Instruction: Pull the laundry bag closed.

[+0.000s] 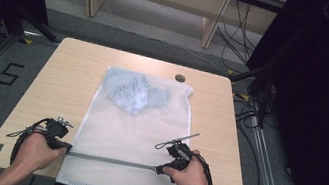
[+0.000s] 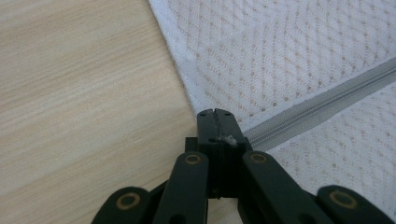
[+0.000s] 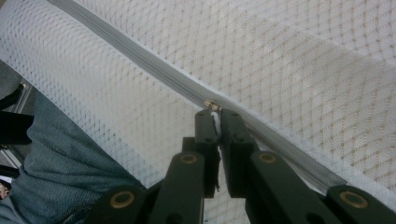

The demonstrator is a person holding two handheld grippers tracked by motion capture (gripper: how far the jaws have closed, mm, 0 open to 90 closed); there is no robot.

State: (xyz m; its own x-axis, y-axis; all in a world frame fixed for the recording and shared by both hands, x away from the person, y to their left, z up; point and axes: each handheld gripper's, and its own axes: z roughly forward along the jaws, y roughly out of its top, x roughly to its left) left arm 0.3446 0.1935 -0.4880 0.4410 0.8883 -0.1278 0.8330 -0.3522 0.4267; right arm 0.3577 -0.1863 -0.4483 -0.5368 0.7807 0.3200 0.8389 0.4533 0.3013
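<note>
A: Where does the mesh laundry bag [image 1: 132,138] lie?

B: Flat on the wooden tabletop [image 1: 64,75], long axis running away from the person, near edge hanging over the front of the tabletop. A bluish crumpled garment [image 1: 136,94] sits inside it toward the far end, seen through the mesh.

A: Zipper?

B: The grey zipper [image 1: 110,161] runs across the bag near its front end, left to right in the high view. In the left gripper view the run of zipper teeth in sight looks closed.

A: Left tongs?

B: Left tongs [image 2: 217,114] pressed together at the bag's left edge, right where the zipper ends — a scrap of white fabric shows at the tips, so they are pinching the bag's corner. Bare tabletop lies just beside them on the other side. In the high view the left hand [image 1: 36,152] rests at the bag's front left corner.

A: Right tongs?

B: Right tongs [image 3: 215,116] nearly together with a white zipper pull [image 3: 215,122] pinched between them; the small brass-coloured slider [image 3: 211,104] sits on the zipper just beyond the tips. The high view puts the right hand [image 1: 191,178] toward the right end of the zipper.

A: Anything else in frame?

B: Blue-grey trouser fabric [image 3: 60,172] below the overhanging bag edge — seen in the right gripper view.
</note>
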